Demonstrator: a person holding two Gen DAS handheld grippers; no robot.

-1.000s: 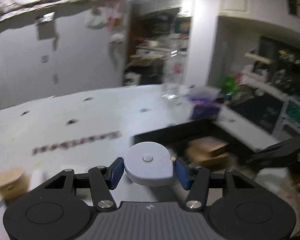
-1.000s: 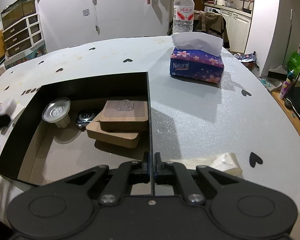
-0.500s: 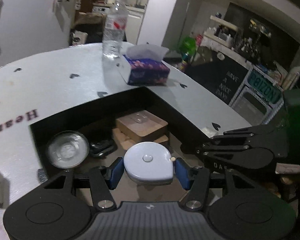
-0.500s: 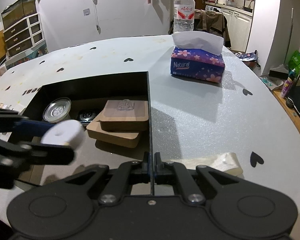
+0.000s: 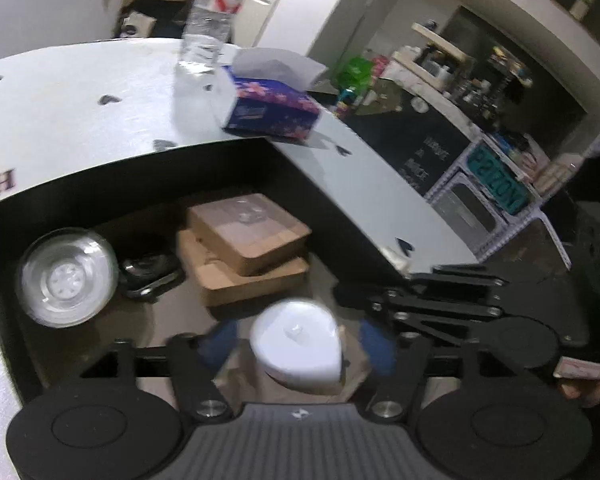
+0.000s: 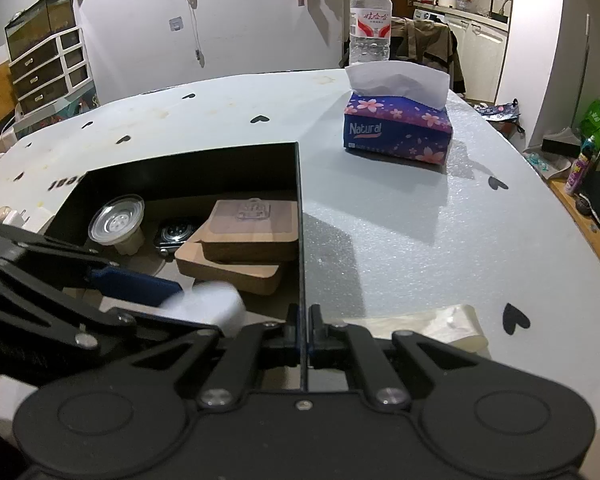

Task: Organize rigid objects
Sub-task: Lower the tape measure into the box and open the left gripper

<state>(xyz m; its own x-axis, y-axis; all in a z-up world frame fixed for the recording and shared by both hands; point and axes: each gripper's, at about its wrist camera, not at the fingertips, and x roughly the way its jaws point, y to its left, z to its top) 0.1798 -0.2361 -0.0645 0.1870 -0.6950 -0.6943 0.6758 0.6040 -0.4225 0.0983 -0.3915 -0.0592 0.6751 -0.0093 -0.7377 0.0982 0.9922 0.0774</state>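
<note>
Your left gripper [image 5: 294, 338] has spread its blue pads since half a second ago, freeing the white teardrop-shaped plastic case [image 5: 298, 346] low inside the black open-topped box [image 6: 260, 160], while your right gripper [image 6: 303, 322] pinches that box's wall; placement looks nearly done.

Both wrist views look closely down into the black box [image 5: 148, 184] [image 6: 204, 168] from opposite sides.
</note>
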